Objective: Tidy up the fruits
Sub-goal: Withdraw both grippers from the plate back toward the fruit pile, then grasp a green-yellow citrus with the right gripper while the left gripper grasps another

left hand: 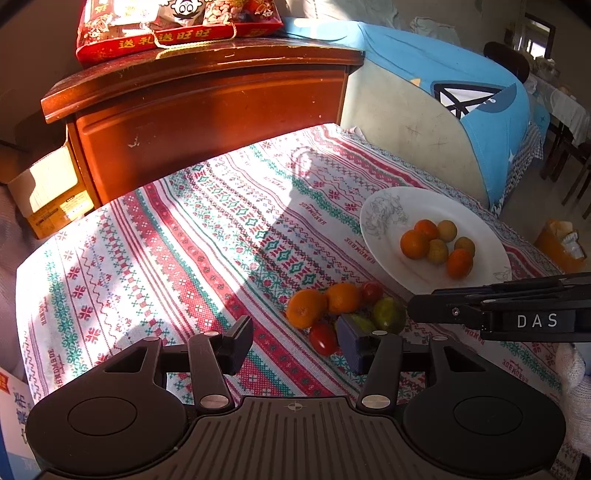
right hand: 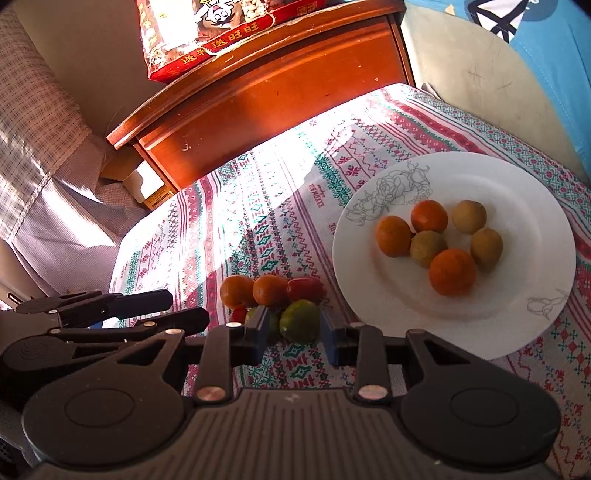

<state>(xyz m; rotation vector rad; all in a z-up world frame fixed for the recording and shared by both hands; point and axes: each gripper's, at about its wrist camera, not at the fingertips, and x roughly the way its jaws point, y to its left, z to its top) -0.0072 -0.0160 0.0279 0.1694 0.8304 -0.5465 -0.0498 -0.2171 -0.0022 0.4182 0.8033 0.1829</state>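
A white plate at the right holds three oranges and three yellow-green fruits. Left of it, loose fruit lies on the patterned tablecloth: two oranges, two red tomatoes and two green fruits. My left gripper is open and low over the cloth, with a tomato just inside its right finger. My right gripper is open, and a green fruit sits at its fingertips without being squeezed. The second green fruit is partly hidden behind a finger.
A wooden cabinet stands beyond the table's far edge, with a red snack bag on top. A cardboard box sits at the far left. Blue-covered furniture rises behind the plate. The two grippers are close together over the fruit pile.
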